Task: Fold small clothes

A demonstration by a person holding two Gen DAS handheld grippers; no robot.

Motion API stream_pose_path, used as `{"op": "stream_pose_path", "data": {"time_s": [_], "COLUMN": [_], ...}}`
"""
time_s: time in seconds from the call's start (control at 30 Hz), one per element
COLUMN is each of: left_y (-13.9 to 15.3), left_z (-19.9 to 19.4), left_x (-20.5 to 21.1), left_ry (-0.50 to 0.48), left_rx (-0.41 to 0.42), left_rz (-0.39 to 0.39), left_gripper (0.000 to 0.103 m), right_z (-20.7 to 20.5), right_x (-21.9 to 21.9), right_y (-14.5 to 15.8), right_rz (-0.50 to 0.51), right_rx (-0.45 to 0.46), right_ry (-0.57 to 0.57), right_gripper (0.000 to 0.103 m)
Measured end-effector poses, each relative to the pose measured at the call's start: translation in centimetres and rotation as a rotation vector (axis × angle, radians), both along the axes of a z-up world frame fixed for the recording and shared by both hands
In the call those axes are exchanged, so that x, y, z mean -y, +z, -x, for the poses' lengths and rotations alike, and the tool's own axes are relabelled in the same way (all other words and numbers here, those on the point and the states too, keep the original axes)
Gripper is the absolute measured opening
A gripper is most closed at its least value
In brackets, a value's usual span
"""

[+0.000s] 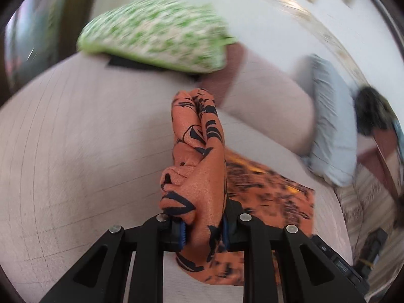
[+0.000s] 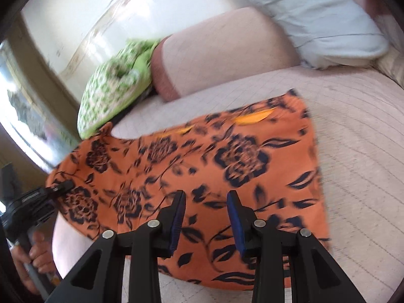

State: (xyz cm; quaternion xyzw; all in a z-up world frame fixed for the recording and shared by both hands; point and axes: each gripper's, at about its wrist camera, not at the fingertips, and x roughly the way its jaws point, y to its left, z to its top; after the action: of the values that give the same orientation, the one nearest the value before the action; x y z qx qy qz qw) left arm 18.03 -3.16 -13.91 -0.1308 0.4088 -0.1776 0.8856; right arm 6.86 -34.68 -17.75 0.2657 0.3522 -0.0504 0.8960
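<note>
**Clamping Orange Floral Garment at One Edge**

Left gripper (image 1: 203,229) jaws grip a bunched fold of the orange floral garment (image 2: 202,156), which lies spread on the quilted bed cover (image 2: 353,151). Right gripper (image 2: 205,217) hovers above it, jaws apart, holding nothing.

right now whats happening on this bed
A person is folding an orange floral cloth on the bed. The left claw is shut on a bunched corner of it. The right claw is open above the spread part, gripping nothing. A green pillow lies by the wall.
</note>
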Motion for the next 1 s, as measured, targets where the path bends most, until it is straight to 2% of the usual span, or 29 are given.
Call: {"op": "stream_pose_path", "data": {"time_s": [0.13,0.23,0.33,0.4,0.43,0.47,0.5,0.53,0.6,0.67,0.73,0.77,0.83,0.87,0.93,1.0], "left_y": [3.6,3.9,1.6,-1.7,-3.7,-6.3,-8.2,-9.1,-8.2,-6.3,-3.7,-2.5,-1.2,-1.0,-1.2,-2.3], "left_z": [2.9,5.1,7.6,8.4,8.4,8.2,8.0,8.1,8.9,9.4,10.3,10.7,10.5,10.1,8.8,7.7], "left_x": [7.9,14.1,21.3,25.7,27.2,28.6,29.1,29.1,28.4,27.3,25.4,24.1,22.0,21.1,19.2,17.8], "left_ry": [-0.115,-0.206,-0.311,-0.364,-0.384,-0.412,-0.431,-0.441,-0.470,-0.518,-0.557,-0.550,-0.490,-0.467,-0.417,-0.346], "left_rx": [0.066,0.091,0.088,0.053,0.009,-0.081,-0.159,-0.198,-0.127,-0.068,0.025,0.095,0.210,0.233,0.229,0.179], "left_rz": [-0.088,-0.126,-0.166,-0.225,-0.250,-0.280,-0.296,-0.299,-0.294,-0.271,-0.235,-0.247,-0.325,-0.361,-0.407,-0.456], "left_gripper": [0.021,0.021,0.022,0.030,0.041,0.048,0.048,0.047,0.051,0.063,0.073,0.080,0.082,0.082,0.082,0.082], "right_z": [1.8,3.8,5.8,7.0,7.5,7.9,8.1,8.3,8.1,7.6,7.1,6.9,6.3,5.8,5.0,3.9], "right_x": [4.0,7.5,11.0,13.3,14.4,15.4,16.1,16.8,17.7,17.9,17.3,16.4,14.7,13.4,11.4,9.5], "right_y": [0.2,0.2,0.1,-0.4,-0.8,-1.2,-1.5,-1.8,-2.2,-2.2,-1.7,-1.3,-0.3,0.3,0.8,0.9], "right_rz": [-0.071,-0.124,-0.133,-0.158,-0.172,-0.186,-0.196,-0.207,-0.229,-0.243,-0.245,-0.246,-0.227,-0.216,-0.237,-0.278], "right_rx": [0.023,0.043,0.042,0.030,0.019,0.007,-0.001,-0.011,-0.030,-0.028,0.001,0.032,0.085,0.112,0.151,0.178], "right_ry": [-0.091,-0.164,-0.237,-0.285,-0.306,-0.326,-0.339,-0.353,-0.360,-0.346,-0.306,-0.266,-0.183,-0.133,-0.048,0.023], "right_gripper": [0.037,0.037,0.037,0.037,0.037,0.038,0.038,0.038,0.038,0.037,0.037,0.038,0.037,0.037,0.037,0.037]}}
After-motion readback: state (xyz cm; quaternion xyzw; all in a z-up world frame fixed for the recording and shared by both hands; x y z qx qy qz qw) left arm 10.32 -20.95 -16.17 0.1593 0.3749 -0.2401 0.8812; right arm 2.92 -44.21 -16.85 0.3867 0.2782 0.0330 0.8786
